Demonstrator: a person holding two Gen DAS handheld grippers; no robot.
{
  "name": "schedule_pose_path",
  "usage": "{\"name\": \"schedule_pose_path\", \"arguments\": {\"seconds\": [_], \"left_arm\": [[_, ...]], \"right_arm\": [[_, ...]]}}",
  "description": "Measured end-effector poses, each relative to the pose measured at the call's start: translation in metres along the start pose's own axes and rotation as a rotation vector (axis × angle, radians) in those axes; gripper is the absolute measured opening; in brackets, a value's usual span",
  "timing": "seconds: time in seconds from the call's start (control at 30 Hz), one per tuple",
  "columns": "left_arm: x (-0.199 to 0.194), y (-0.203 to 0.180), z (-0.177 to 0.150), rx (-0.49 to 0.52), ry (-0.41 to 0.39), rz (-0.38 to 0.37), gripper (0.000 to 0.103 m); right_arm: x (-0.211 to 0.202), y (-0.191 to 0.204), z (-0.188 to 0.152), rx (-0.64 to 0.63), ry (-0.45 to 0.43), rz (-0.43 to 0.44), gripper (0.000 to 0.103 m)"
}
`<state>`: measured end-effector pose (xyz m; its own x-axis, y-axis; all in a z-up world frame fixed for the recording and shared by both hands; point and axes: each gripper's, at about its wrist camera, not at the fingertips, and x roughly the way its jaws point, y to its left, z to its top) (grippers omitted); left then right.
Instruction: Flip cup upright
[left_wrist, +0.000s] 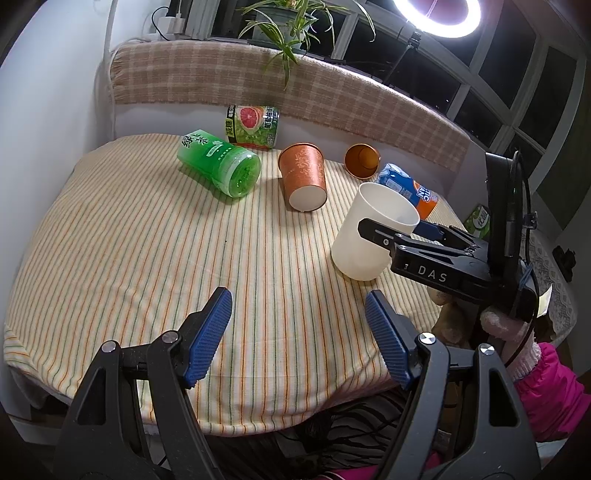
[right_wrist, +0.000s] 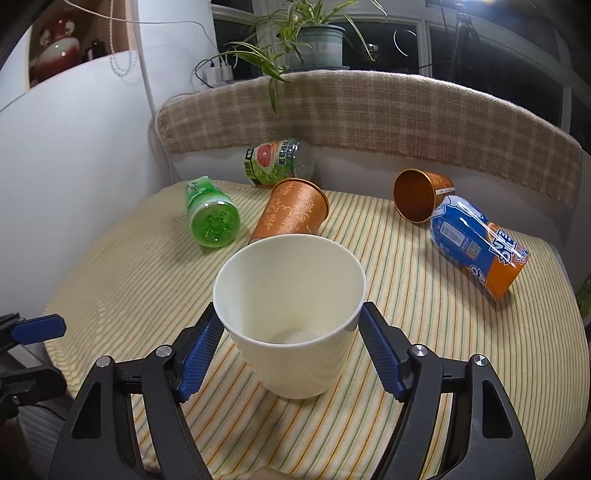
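Note:
A white cup (right_wrist: 291, 314) stands upright on the striped cloth, mouth up, between the blue pads of my right gripper (right_wrist: 291, 325). The pads touch its rim on both sides. In the left wrist view the cup (left_wrist: 365, 236) sits at the right with the right gripper (left_wrist: 391, 236) around it. My left gripper (left_wrist: 299, 328) is open and empty, low over the cloth near the table's front edge, to the left of the cup. Two orange cups lie on their sides: one with a pattern (right_wrist: 291, 214) just behind the white cup, one with a copper inside (right_wrist: 419, 199) at the back right.
A green bottle (right_wrist: 210, 218), a grapefruit-label bottle (right_wrist: 277, 162) and a blue-orange bottle (right_wrist: 476, 240) lie on the round table (right_wrist: 443, 369). A plaid-covered backrest (right_wrist: 369, 110) curves behind it, with a potted plant (right_wrist: 317, 40) above. A ring light (left_wrist: 436, 14) shines top right.

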<state>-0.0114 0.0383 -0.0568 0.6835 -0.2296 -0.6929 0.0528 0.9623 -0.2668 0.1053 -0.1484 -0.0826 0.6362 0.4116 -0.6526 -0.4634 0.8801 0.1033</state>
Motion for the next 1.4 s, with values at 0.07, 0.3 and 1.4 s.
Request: {"name": "schedule_pose_path", "arguments": {"seconds": [0.07,0.3,1.4], "left_arm": [[0.000,0.001,0.000,-0.002,-0.001,0.001,0.077],[-0.001,0.002,0.000,-0.005,-0.002,-0.001,0.077],[-0.014,-0.029,0.030,0.089,-0.186,0.036,0.077]], "right_arm": [[0.000,0.000,0.000,0.004,0.000,0.005,0.075],[-0.001,0.000,0.000,-0.005,0.001,0.010,0.076],[-0.086,-0.027,-0.028,0.094,-0.082,-0.028,0.081]]}}
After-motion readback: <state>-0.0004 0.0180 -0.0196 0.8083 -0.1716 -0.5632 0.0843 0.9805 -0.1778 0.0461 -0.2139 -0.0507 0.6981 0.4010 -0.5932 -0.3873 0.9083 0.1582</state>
